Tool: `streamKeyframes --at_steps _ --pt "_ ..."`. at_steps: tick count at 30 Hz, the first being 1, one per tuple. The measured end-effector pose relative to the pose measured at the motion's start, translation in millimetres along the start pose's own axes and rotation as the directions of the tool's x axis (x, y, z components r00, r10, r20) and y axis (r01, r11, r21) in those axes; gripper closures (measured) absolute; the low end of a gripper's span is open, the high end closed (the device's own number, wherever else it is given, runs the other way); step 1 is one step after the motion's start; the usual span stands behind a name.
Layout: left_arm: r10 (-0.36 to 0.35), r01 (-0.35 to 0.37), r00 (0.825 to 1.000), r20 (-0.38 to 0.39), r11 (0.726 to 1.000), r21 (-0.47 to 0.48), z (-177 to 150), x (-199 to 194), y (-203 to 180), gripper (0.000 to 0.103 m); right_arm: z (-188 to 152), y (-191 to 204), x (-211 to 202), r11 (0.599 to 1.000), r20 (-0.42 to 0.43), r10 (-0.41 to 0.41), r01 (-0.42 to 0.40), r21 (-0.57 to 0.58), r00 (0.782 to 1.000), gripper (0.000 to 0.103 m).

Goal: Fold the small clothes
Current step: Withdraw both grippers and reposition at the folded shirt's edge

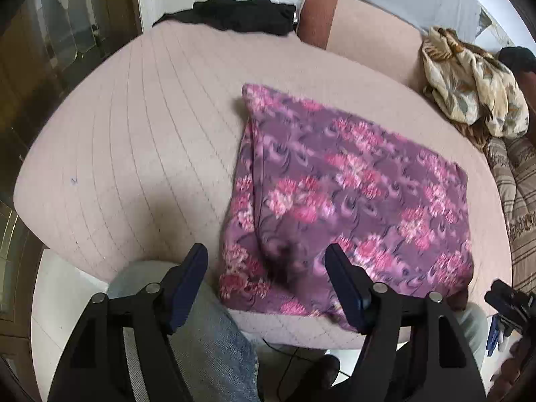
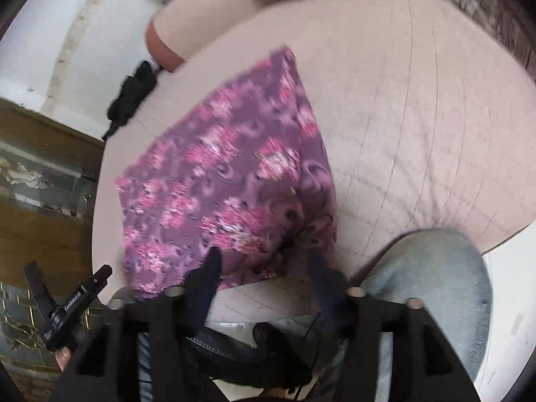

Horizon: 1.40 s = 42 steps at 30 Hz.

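Observation:
A purple garment with pink flowers (image 1: 351,194) lies folded into a rough rectangle on the pale pink quilted bed (image 1: 134,134). It also shows in the right wrist view (image 2: 227,181), blurred. My left gripper (image 1: 266,261) is open and empty, hovering over the garment's near left corner. My right gripper (image 2: 264,264) is open and empty, its fingers spread over the garment's near edge, just above the cloth.
A black garment (image 1: 241,13) lies at the bed's far edge and a beige floral cloth (image 1: 469,83) sits at the right by a striped blanket (image 1: 516,194). My jeans-clad knees (image 2: 432,288) are at the bed's near edge. A wooden cabinet (image 2: 43,181) stands left.

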<state>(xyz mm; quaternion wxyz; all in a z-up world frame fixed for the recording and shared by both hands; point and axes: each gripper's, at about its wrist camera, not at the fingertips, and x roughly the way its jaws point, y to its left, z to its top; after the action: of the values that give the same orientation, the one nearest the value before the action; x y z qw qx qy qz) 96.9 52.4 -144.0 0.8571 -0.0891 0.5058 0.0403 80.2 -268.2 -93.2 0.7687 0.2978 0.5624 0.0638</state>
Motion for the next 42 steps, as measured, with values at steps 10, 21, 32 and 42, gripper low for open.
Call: streamKeyframes --at_steps 10,21,32,42 --pt "0.105 -0.104 0.994 -0.007 0.992 0.077 20.5 5.3 -34.5 0.029 7.1 60.5 -11.3 0.987 0.026 0.104 -0.100 -0.126 0.994 0.033" --pt "0.098 -0.100 0.994 -0.040 0.994 -0.053 26.9 2.7 -12.3 0.024 2.1 80.5 13.8 0.977 -0.056 0.140 -0.147 -0.152 0.988 0.028" --pt "0.025 -0.032 0.997 -0.066 0.993 -0.111 24.3 14.6 -1.8 0.023 2.5 91.2 8.7 0.980 -0.047 0.117 -0.123 -0.159 0.992 0.025" --pt "-0.012 0.001 0.997 -0.080 0.991 -0.137 20.9 22.0 17.9 0.022 -2.2 118.8 26.8 0.962 -0.082 0.131 -0.147 -0.231 0.988 0.023"
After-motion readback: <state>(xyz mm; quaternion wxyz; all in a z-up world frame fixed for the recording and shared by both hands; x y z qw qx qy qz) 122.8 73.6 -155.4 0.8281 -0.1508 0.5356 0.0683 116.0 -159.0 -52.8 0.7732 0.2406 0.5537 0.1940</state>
